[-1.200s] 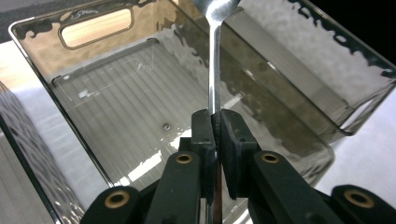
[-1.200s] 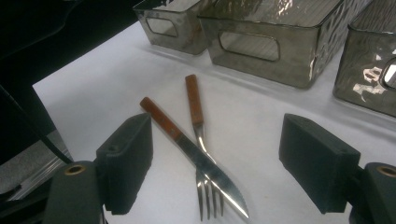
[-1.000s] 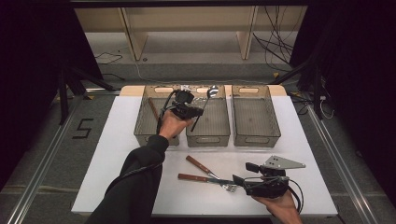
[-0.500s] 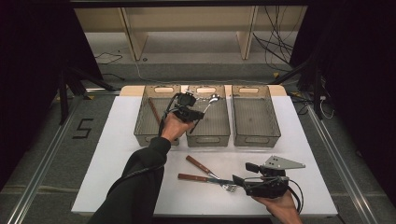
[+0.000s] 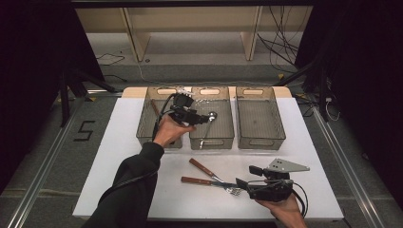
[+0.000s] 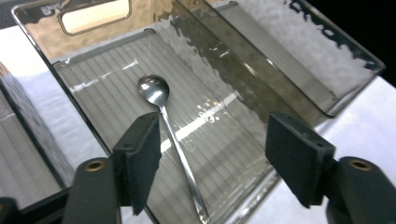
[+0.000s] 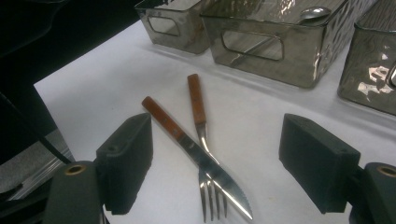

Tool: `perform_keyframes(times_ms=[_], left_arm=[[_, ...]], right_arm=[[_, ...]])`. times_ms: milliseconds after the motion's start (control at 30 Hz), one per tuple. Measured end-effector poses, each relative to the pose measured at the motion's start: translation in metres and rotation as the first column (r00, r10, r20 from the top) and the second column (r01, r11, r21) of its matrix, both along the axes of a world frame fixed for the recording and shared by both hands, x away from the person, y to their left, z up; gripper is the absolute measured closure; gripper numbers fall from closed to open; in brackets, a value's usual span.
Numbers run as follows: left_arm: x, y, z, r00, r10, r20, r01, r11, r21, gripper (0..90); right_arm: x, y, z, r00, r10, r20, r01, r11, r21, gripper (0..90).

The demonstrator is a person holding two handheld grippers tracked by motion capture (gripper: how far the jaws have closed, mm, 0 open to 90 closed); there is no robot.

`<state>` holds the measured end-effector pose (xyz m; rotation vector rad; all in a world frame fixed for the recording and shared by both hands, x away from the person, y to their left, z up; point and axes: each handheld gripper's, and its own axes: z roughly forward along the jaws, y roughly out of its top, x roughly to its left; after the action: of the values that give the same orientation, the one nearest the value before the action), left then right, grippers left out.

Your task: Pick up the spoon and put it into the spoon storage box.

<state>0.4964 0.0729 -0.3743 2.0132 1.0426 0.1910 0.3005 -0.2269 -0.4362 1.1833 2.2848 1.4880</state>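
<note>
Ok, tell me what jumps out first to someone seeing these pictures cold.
Three smoky clear bins line the far side of the white table, and a shiny spoon lies in the middle bin under the open left gripper. Nearer the person, a wooden-handled fork and knife lie crossed on the table before the open right gripper.

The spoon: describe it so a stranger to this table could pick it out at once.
Three smoky see-through bins stand in a row at the far side of the white table. In the middle bin, below the open left gripper, lies the spoon, all bare metal with a round bowl. The fork and knife, crossed on the table in front of the bins, have wooden handles.
</note>
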Motion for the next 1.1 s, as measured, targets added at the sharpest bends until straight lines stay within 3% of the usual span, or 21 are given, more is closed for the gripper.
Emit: perform_keyframes(times_ms=[167,467,733,1100], left_arm=[[-0.018,0.016,0.004,0.9996,-0.01,0.025,0.011,0.9988,-0.048,28.4],[-0.057,0.05,-0.001,0.997,-0.013,0.076,0.02,0.9956,-0.091,18.7],[-0.08,0.065,-0.01,0.9958,-0.011,0.09,0.022,0.9926,-0.119,15.8],[-0.107,0.082,-0.021,0.9944,-0.019,0.104,0.031,0.9925,-0.118,15.2]], right_arm=[[0.0,0.0,0.0,1.0,0.002,0.003,-0.002,1.0,-0.002,26.8],[0.001,0.002,0.001,0.9999,0.01,0.005,-0.01,0.9999,-0.014,26.7],[0.002,0.006,0.003,0.9998,0.02,0.008,-0.02,0.9995,-0.026,26.6],[0.008,0.017,0.008,0.9977,0.064,0.019,-0.063,0.9957,-0.068,26.5]])
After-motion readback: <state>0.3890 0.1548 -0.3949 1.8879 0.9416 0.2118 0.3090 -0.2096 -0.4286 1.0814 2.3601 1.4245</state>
